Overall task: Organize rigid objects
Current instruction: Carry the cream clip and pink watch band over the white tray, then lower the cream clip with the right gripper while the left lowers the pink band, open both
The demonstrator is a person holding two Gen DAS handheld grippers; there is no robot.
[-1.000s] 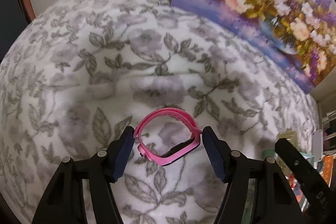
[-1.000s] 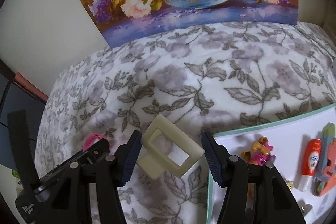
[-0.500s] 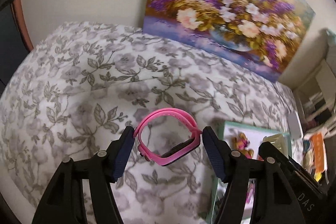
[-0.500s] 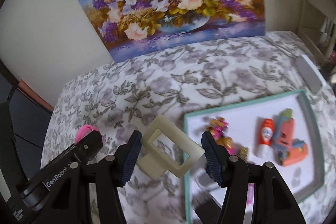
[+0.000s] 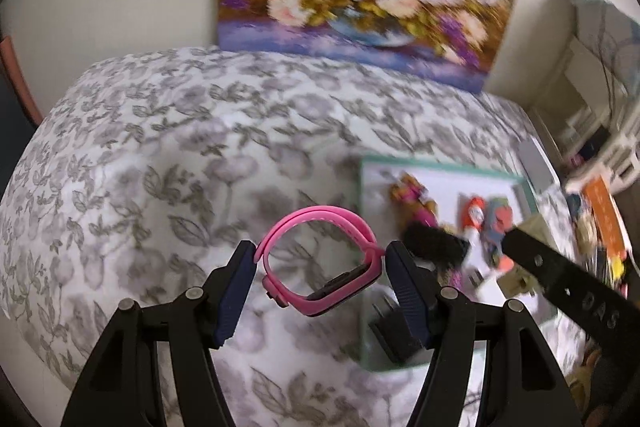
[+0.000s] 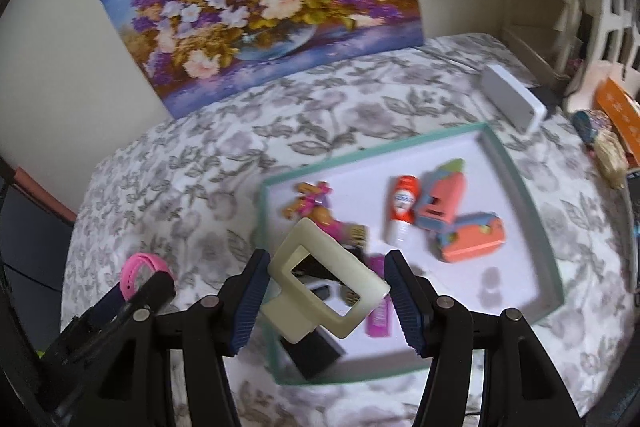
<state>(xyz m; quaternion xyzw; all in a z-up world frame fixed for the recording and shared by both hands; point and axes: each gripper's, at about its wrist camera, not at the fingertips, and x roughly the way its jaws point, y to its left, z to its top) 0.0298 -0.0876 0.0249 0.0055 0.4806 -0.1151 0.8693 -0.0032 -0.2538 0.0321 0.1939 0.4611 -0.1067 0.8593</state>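
My left gripper [image 5: 320,273] is shut on a pink wristband watch [image 5: 320,259] and holds it above the floral bedspread, just left of a teal-rimmed white tray [image 5: 362,227]. My right gripper [image 6: 326,291] is shut on a cream rectangular frame-shaped piece [image 6: 320,279], held over the tray's [image 6: 516,171] near left part. The tray holds a small doll [image 6: 316,207], a red and white tube [image 6: 402,207], salmon toys [image 6: 460,223], a purple item [image 6: 380,311] and a black adapter [image 6: 316,351]. The left gripper with the pink watch [image 6: 140,271] shows at lower left of the right wrist view.
A flower painting [image 6: 272,3] leans against the wall behind the bed. A white box [image 6: 512,99] lies past the tray's far right corner. Shelves and clutter [image 6: 600,75] stand to the right of the bed. The floral bedspread [image 5: 160,155] spreads left of the tray.
Both grippers have lifted and swung right, each keeping its object. The tray and its contents have come fully into view under the right gripper and beside the left.
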